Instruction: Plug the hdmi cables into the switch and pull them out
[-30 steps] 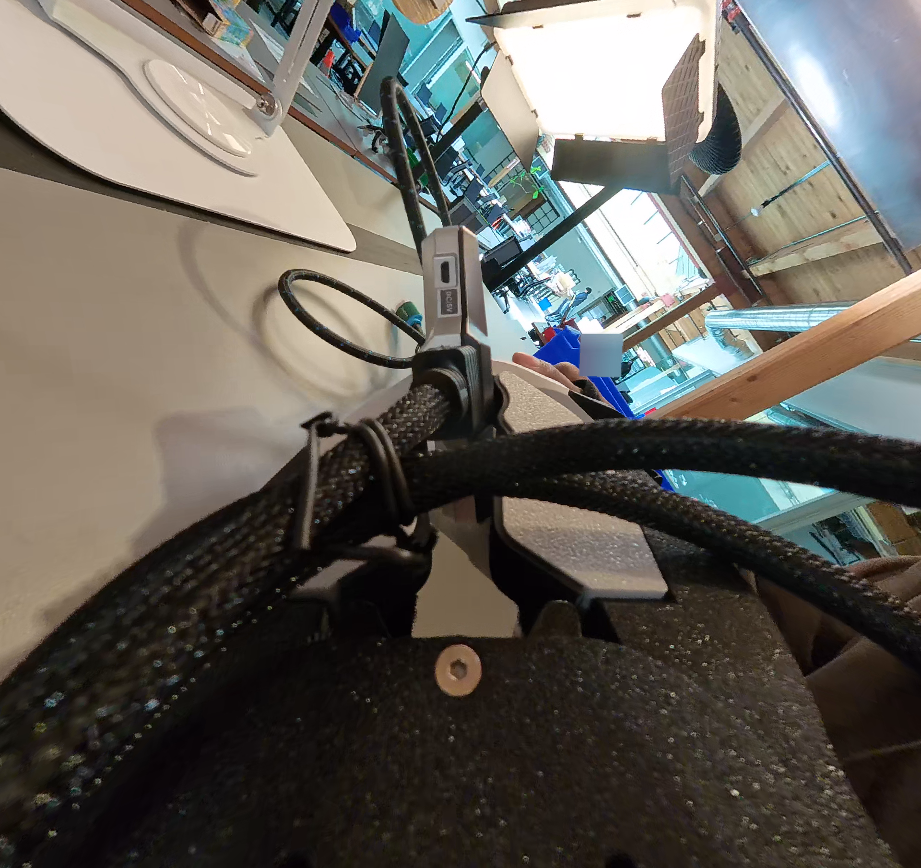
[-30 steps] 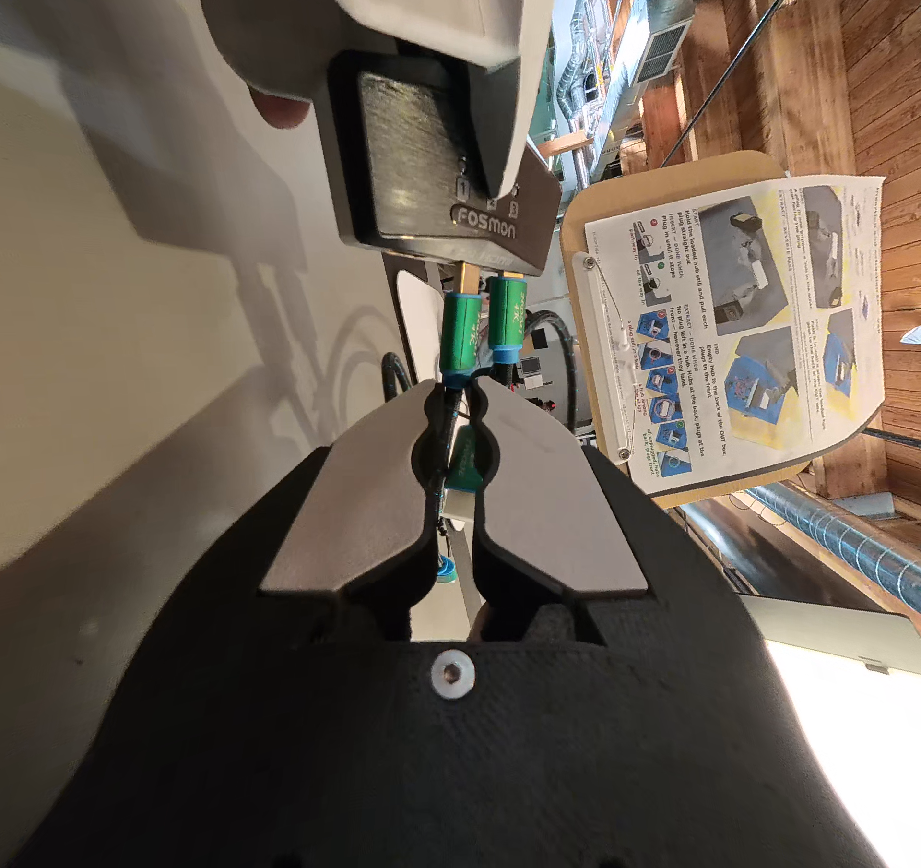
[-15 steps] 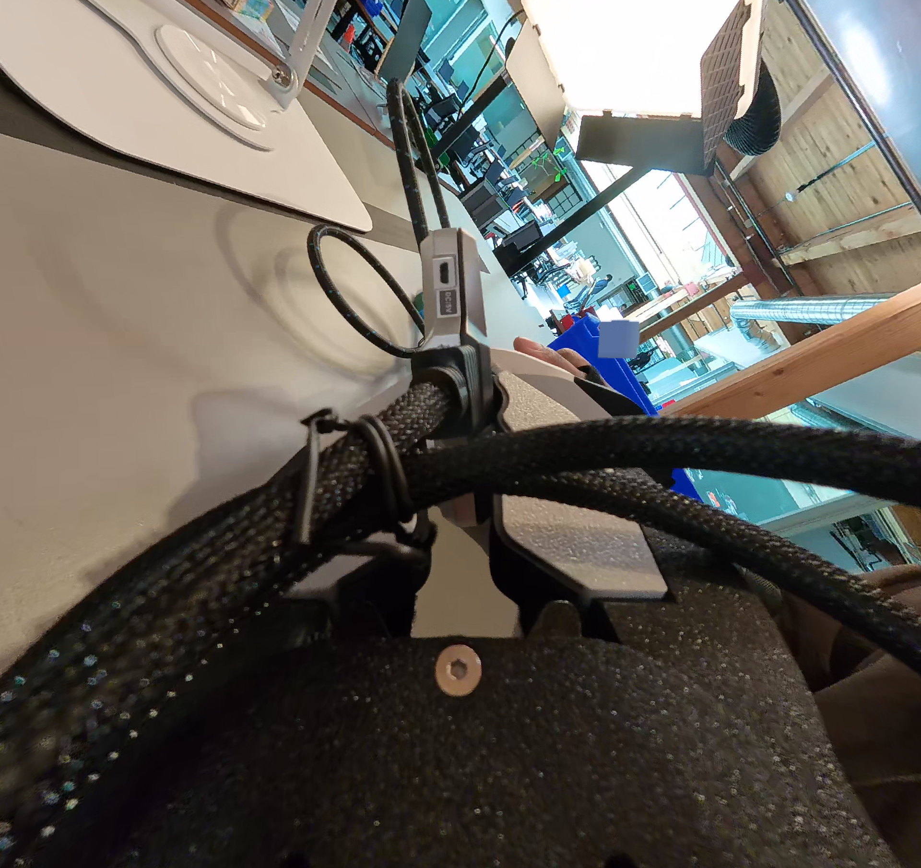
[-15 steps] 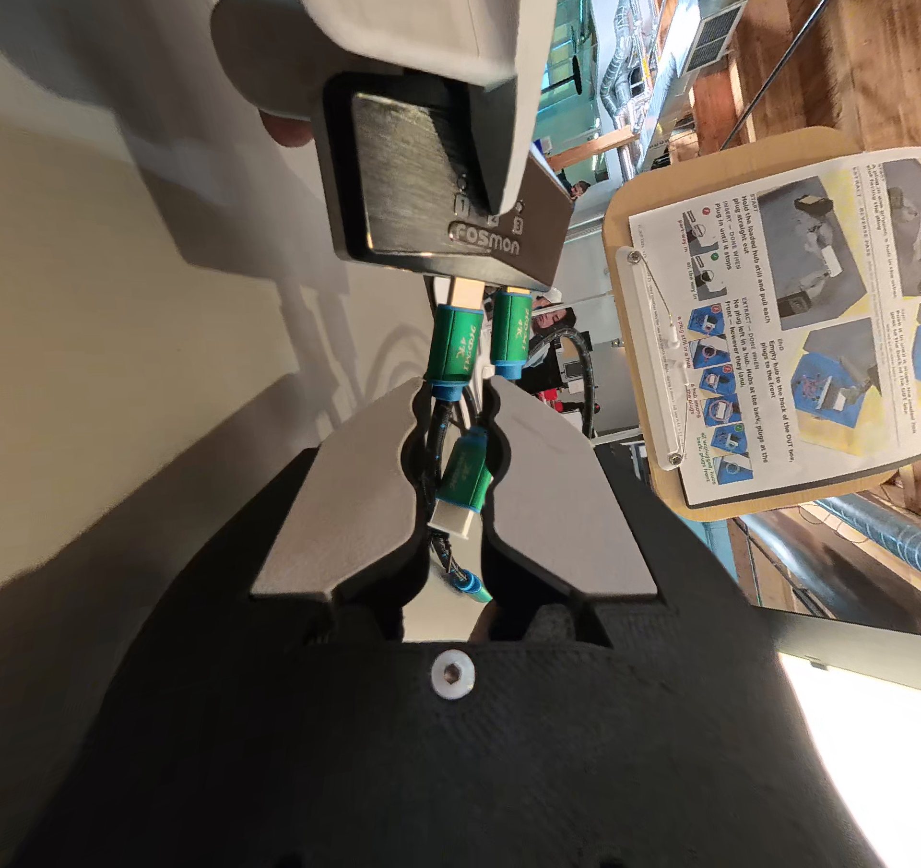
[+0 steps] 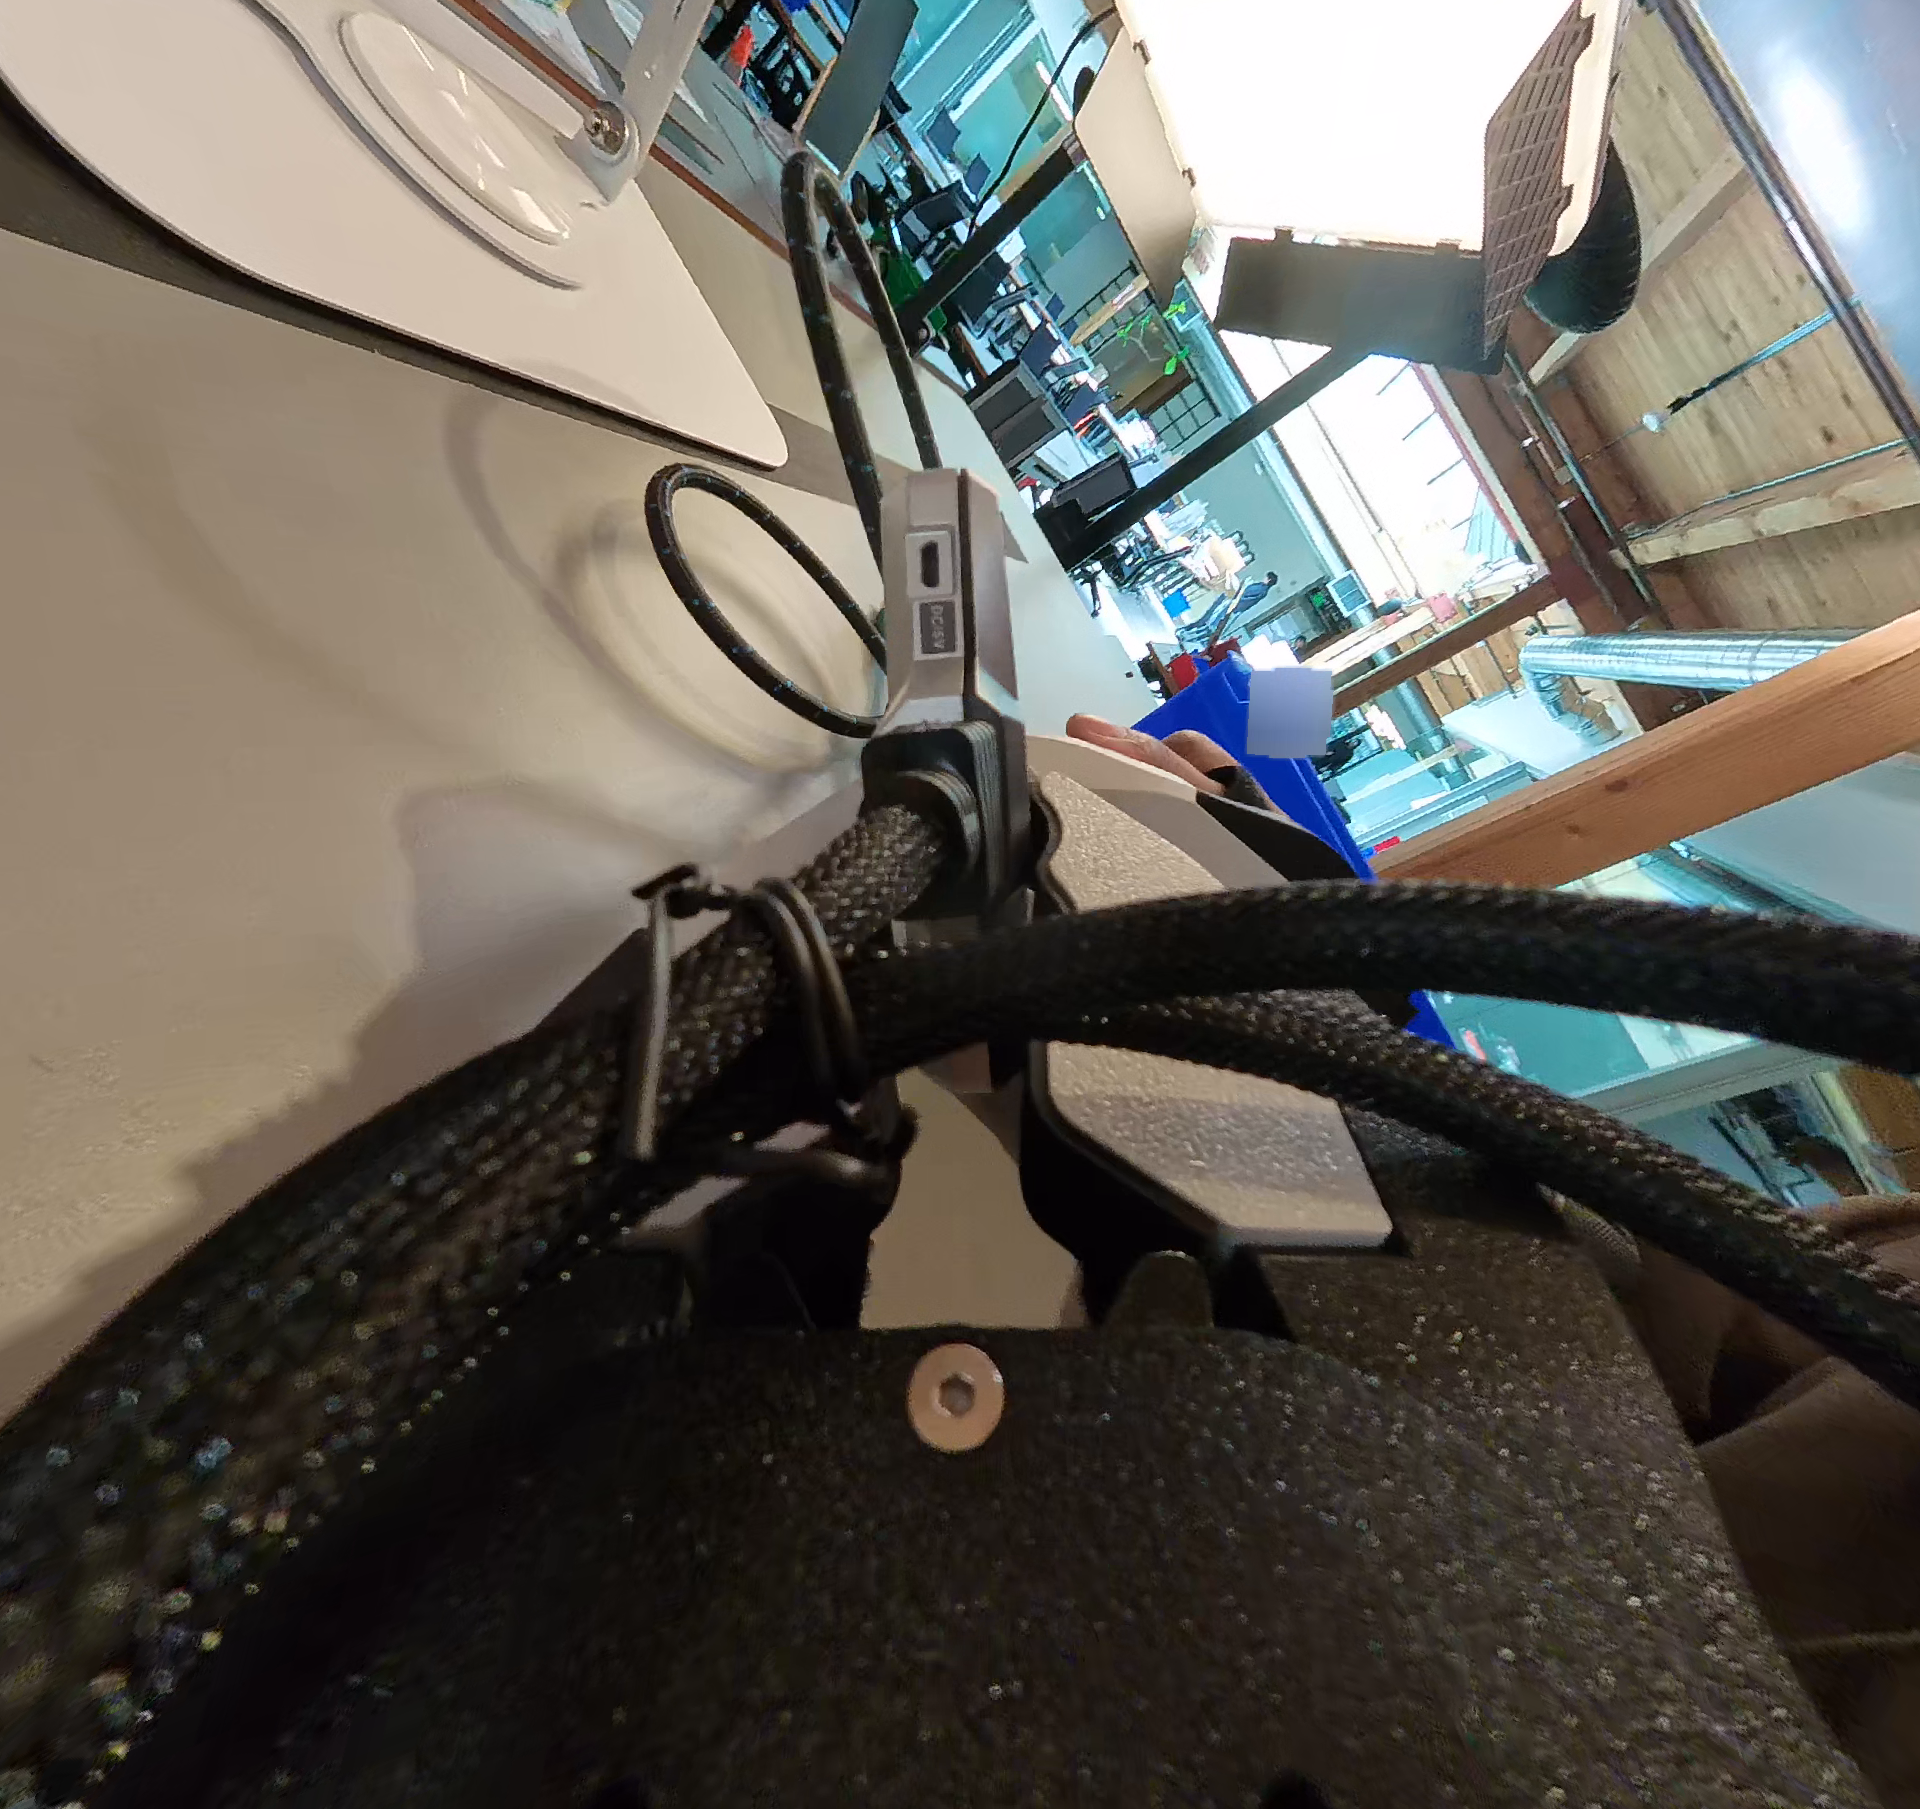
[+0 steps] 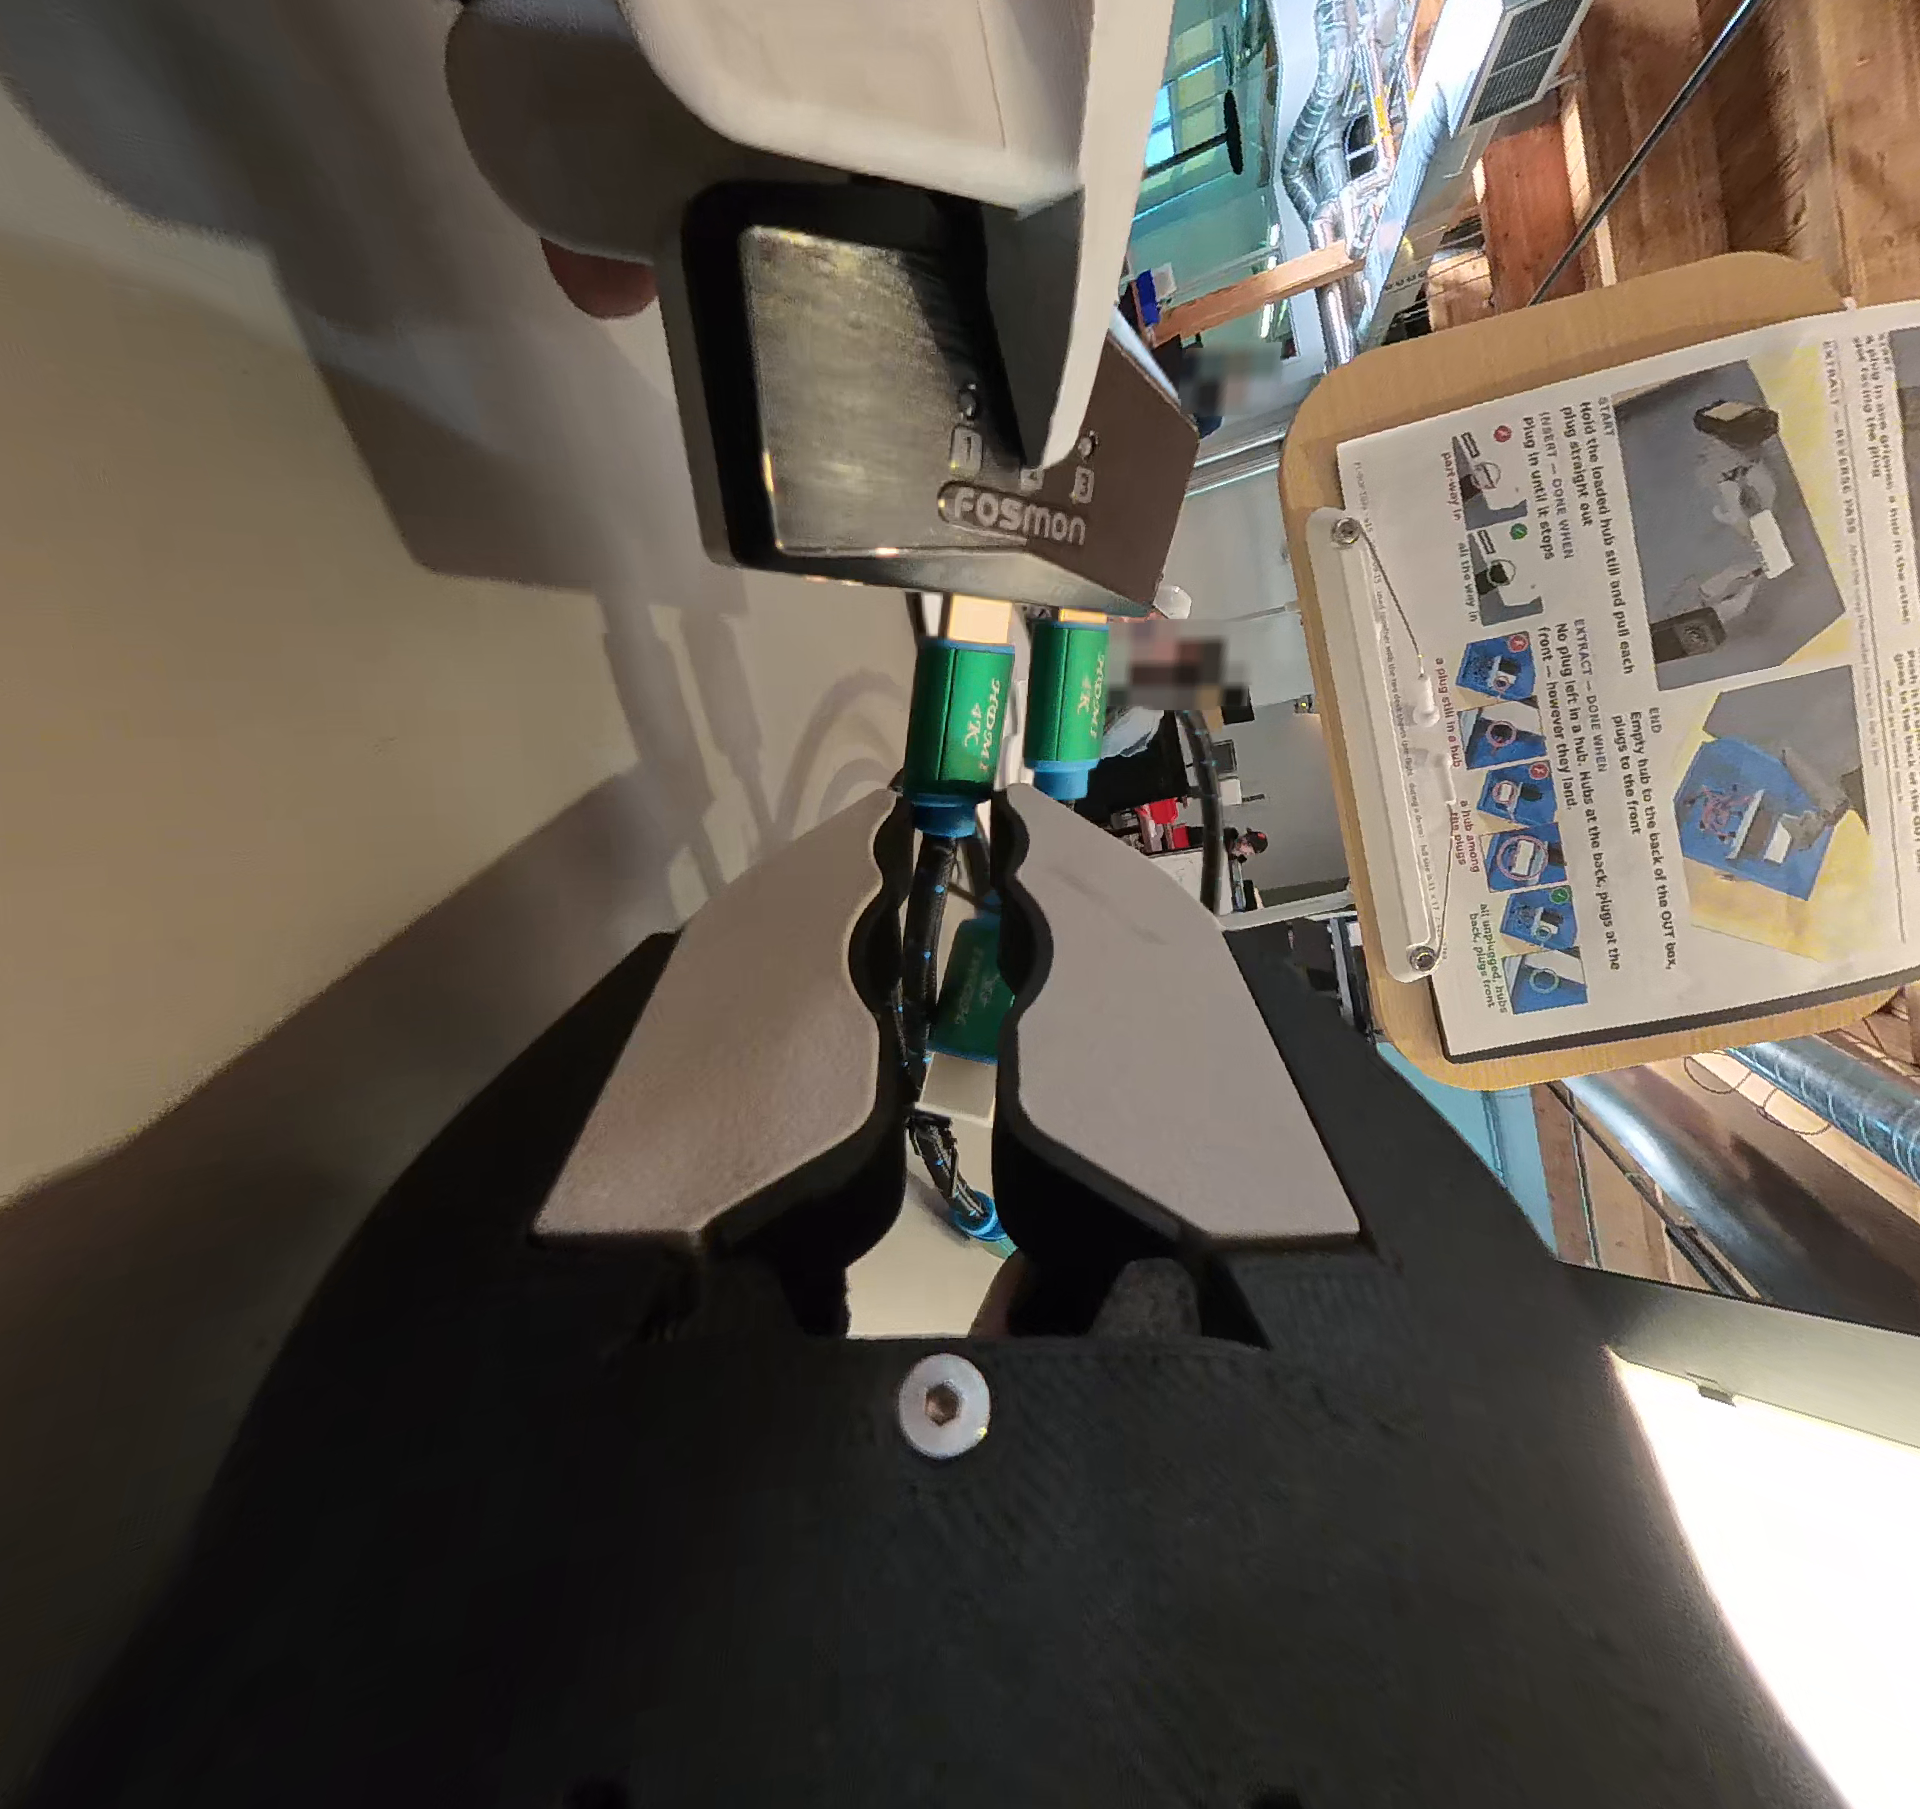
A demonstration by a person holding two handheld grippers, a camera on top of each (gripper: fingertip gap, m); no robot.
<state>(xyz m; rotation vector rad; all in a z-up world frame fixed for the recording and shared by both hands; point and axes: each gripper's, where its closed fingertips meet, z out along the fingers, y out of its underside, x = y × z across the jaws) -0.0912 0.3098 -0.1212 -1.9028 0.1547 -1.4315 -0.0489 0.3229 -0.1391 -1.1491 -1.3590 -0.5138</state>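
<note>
My left gripper (image 5: 987,824) is shut on a dark metal hub (image 5: 940,606), seen edge-on. A thick braided cable (image 5: 1351,938) hides its left finger. In the right wrist view its white fingers (image 6: 862,97) clamp the hub (image 6: 883,409) from above. Two green plugs sit in the hub's lower edge. The left plug (image 6: 956,720) shows more of its gold tip than the right plug (image 6: 1070,699). My right gripper (image 6: 943,819) is open. Its tips stand close around the left plug's blue collar, with a sliver of gap on the right. A third green plug (image 6: 971,980) lies loose beyond the fingers.
A paper sheet on a wooden board (image 6: 1558,668) stands to the right. A white base plate with a metal stand (image 5: 364,149) lies on the pale table. A thin cable loop (image 5: 748,606) hangs by the hub. A bright light panel (image 5: 1351,66) and a blue bin (image 5: 1247,751) are beyond.
My right jaws were shut on the cable below the left plug, opened, then narrowed around its collar. That plug now shows more gold. The left gripper still holds the hub.
</note>
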